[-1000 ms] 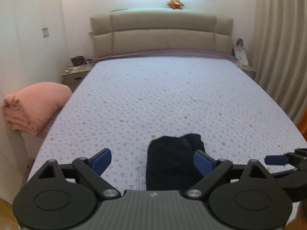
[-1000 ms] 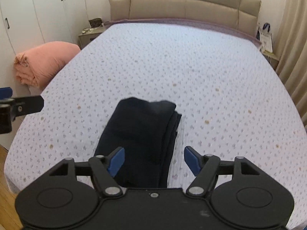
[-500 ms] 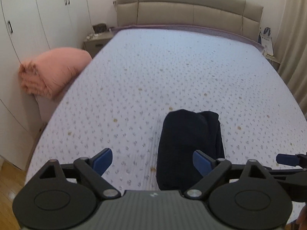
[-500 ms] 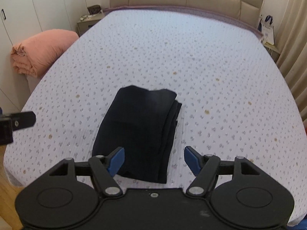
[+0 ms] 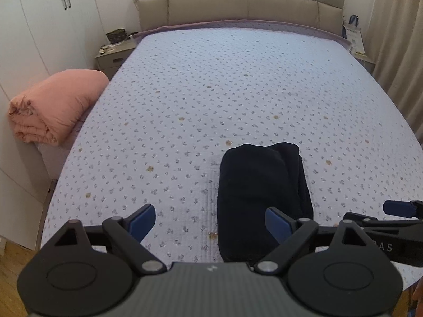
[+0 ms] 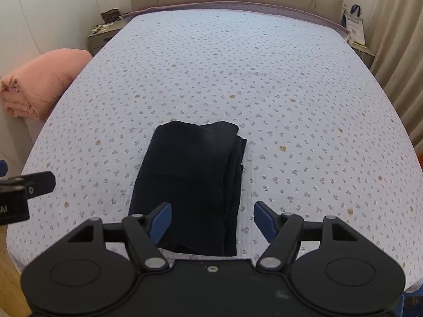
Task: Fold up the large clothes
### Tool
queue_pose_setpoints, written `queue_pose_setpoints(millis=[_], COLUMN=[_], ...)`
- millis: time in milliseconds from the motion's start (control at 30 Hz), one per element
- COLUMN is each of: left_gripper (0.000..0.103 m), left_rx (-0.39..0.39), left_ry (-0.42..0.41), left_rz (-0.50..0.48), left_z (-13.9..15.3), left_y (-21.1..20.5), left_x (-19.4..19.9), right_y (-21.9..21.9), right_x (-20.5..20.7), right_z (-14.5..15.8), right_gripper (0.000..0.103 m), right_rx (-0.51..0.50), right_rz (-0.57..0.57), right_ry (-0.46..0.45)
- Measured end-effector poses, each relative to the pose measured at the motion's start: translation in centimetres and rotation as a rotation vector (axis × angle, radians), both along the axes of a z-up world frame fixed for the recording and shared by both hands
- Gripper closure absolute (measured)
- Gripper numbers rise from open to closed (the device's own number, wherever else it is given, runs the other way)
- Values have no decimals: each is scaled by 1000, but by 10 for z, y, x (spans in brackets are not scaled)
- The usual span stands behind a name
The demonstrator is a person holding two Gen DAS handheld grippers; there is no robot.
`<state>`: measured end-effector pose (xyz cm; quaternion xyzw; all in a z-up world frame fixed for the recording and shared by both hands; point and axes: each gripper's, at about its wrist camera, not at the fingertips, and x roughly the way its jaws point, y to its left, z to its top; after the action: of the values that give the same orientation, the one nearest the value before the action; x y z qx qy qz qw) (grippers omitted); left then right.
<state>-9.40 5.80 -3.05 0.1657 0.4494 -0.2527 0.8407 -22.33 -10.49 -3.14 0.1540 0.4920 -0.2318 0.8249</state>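
A dark navy garment point(image 5: 261, 192) lies folded into a narrow rectangle near the foot of the bed; it also shows in the right wrist view point(image 6: 193, 182). My left gripper point(image 5: 211, 223) is open and empty, held above the bed's near edge, left of the garment. My right gripper point(image 6: 212, 220) is open and empty, held above the garment's near end. The right gripper's side shows at the right edge of the left wrist view point(image 5: 391, 227). The left gripper's side shows at the left edge of the right wrist view point(image 6: 23, 187).
The bed point(image 5: 238, 84) has a pale lilac floral sheet and a beige padded headboard point(image 5: 238, 0). A rolled pink quilt point(image 5: 55, 105) sits left of the bed. A nightstand point(image 5: 113, 55) stands at the back left, curtains point(image 5: 396, 39) at the right, white wardrobes point(image 5: 39, 13) at the left.
Both grippers have lifted and drawn back from the bed, so the views look down more steeply. The folded garment has stayed in place.
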Motion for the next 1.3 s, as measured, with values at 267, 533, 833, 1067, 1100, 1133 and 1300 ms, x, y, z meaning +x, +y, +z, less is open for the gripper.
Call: queue_pose_setpoints(millis=[267,533,833,1067,1100,1133,1300], left_gripper=[11,11,11,11,11,10,10], left_rx=[12,8,-11,-14,-12,-10,-4], left_ry=[23,21,-13,-9,-4,2,-11], left_rz=[-50,-54,-63,-106,-112,-117,-139], left_z=[-10,-12,3,-1,-3,-5,-14], left_y=[-16,-18,-28,-37,-38,-39,-38], left_x=[12,27,48,60,62,64,69], right_y=[-8,-9,-17,-20,-19,-19,-16], right_x=[5,15,24,31,32,33,39], right_z=[-7,-8,3,4,3,2,-2], right_gripper=[21,21,21,21,21,21,21], right_rx=[16,15,-3,-16,-16,-14,-14], right_rz=[-54,-55,-66,-92,-95,-97,-103], right_ry=[31,42,13,25,27,30,46])
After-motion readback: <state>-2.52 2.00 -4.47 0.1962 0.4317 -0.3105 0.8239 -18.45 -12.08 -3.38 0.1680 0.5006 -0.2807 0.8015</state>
